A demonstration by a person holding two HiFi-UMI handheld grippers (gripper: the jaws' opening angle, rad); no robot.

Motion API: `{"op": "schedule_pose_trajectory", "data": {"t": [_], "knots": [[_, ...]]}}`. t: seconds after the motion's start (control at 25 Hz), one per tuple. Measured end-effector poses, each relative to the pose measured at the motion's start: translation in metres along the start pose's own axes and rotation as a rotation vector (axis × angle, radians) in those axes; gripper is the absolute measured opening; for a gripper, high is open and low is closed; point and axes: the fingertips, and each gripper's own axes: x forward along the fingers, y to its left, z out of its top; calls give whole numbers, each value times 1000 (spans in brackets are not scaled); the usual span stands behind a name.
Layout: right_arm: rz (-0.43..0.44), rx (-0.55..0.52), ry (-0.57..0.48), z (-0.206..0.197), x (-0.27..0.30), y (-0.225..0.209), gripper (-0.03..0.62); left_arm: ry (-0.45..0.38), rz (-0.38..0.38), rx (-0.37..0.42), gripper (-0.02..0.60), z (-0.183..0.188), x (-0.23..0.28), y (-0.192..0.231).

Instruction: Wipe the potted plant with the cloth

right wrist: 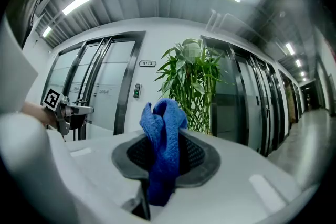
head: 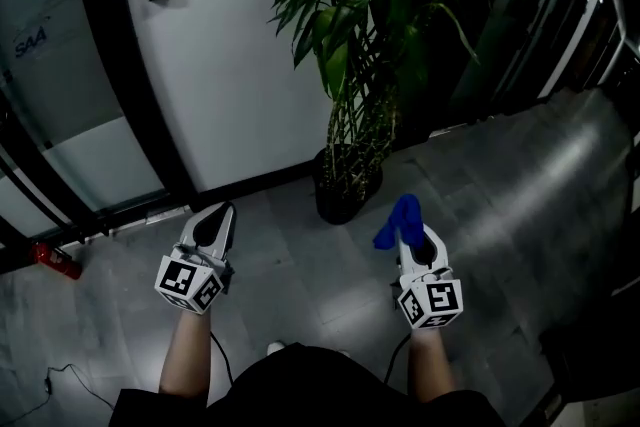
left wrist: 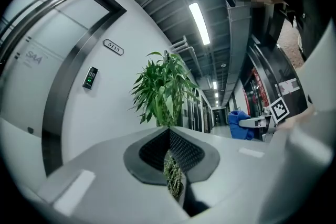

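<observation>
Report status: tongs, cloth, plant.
Left tongs shut, empty. Right tongs shut on blue cloth. Potted plant ahead, not yet touched. Nothing in the way.

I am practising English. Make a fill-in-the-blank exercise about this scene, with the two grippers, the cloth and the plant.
1. The right gripper is shut on a cloth of ____ colour.
2. The left gripper is shut and holds ____.
3. The plate on the wall near the potted plant reads ____.

Missing words: blue; nothing; 5113.
</observation>
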Motion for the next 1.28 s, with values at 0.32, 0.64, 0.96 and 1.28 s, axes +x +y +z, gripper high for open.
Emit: {"op": "schedule_pose_trajectory", "data": {"t": [0.32,0.64,0.96,1.28], "knots": [[53,19,-6,-2,5,-7,87,-21,15,24,6,0,9,-36],[93,46,23,-22,-7,-12,87,3,32,10,6,-15,8,-53],[83,78,45,-32,-24,-24,87,-9,79,-10,6,-30,-7,-64],[69,101,34,-31,-31,-33,87,8,74,-24,6,-29,-1,-78]]}}
